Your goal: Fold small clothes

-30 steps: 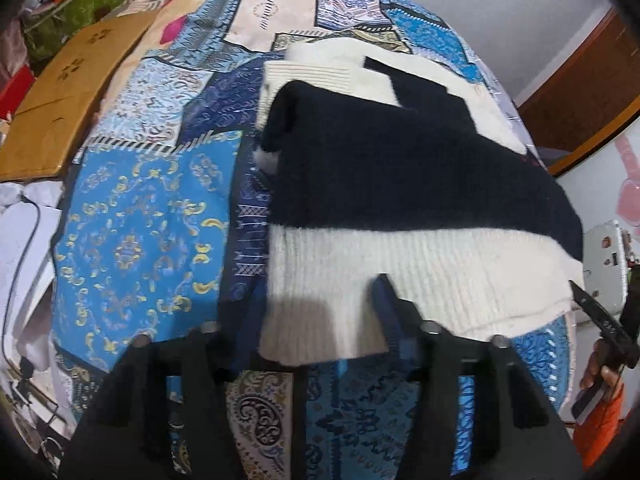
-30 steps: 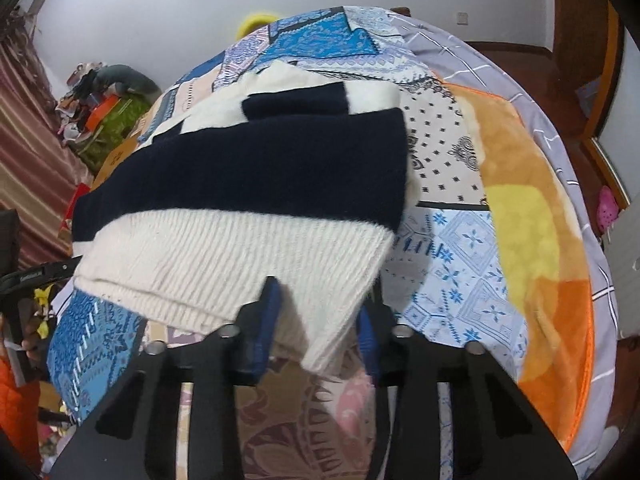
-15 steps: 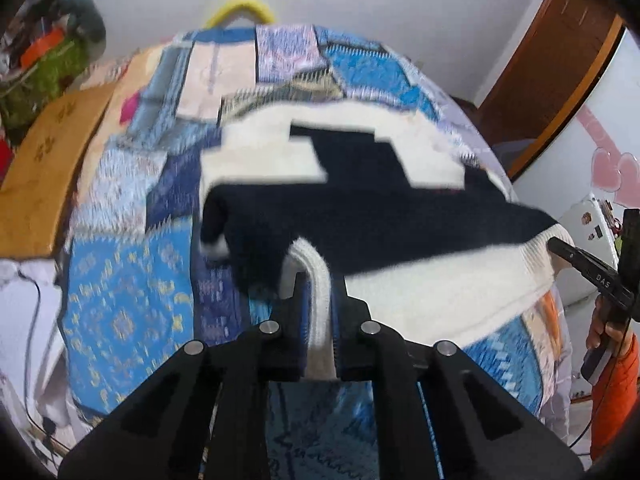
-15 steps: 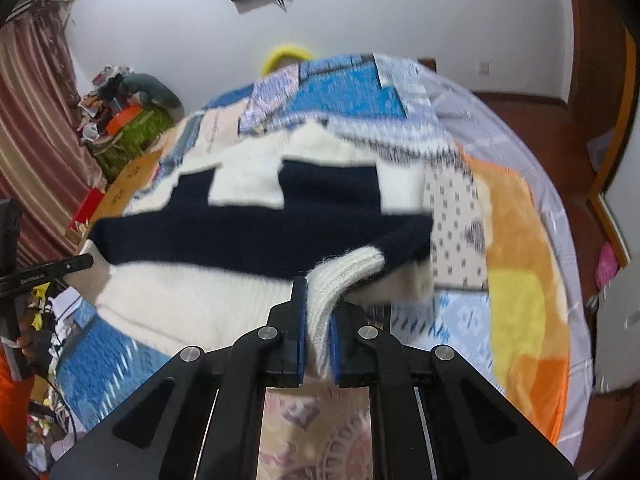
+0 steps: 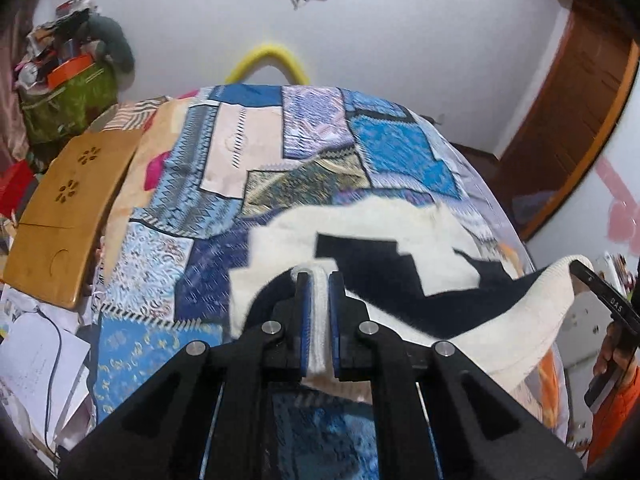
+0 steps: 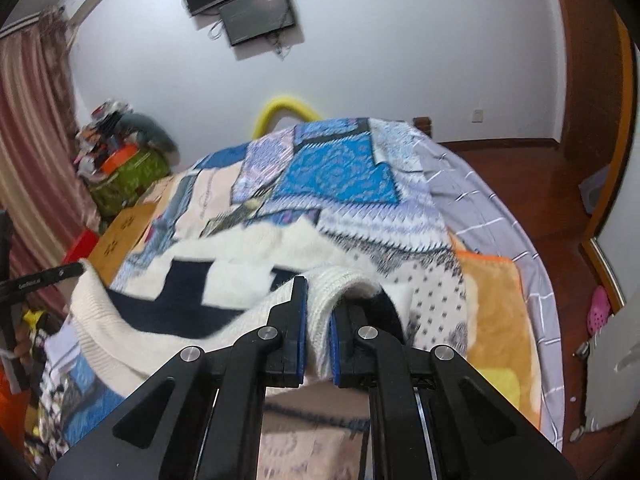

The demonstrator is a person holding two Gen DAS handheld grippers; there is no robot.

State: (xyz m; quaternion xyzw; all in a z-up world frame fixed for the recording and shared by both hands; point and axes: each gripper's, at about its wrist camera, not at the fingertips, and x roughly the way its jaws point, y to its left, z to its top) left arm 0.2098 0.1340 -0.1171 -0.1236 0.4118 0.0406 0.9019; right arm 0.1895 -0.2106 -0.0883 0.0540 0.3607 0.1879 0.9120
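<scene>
A cream and navy knitted sweater [image 5: 400, 264] lies on the patchwork bedspread [image 5: 248, 160], its near ribbed hem lifted off the bed. My left gripper [image 5: 319, 280] is shut on the hem's left corner, cream rib squeezed between the blue pads. In the right wrist view the same sweater [image 6: 224, 280] hangs between both grips, and my right gripper [image 6: 319, 284] is shut on the hem's right corner. The other gripper shows at the frame edge in each view, as the right gripper's tip [image 5: 600, 300] and the left gripper's tip [image 6: 40, 280].
A wooden lap desk [image 5: 68, 216] rests on the bed's left side, with papers [image 5: 36, 364] and a cable below it. A green bag [image 5: 68, 104] of clutter stands by the wall. A yellow hoop [image 5: 268, 60] rises behind the bed. An orange blanket [image 6: 496, 312] covers the right part.
Both grippers closed on the sweater's near hem corners and rose with them, tilting up toward the wall. The hem now hangs lifted between them instead of lying flat.
</scene>
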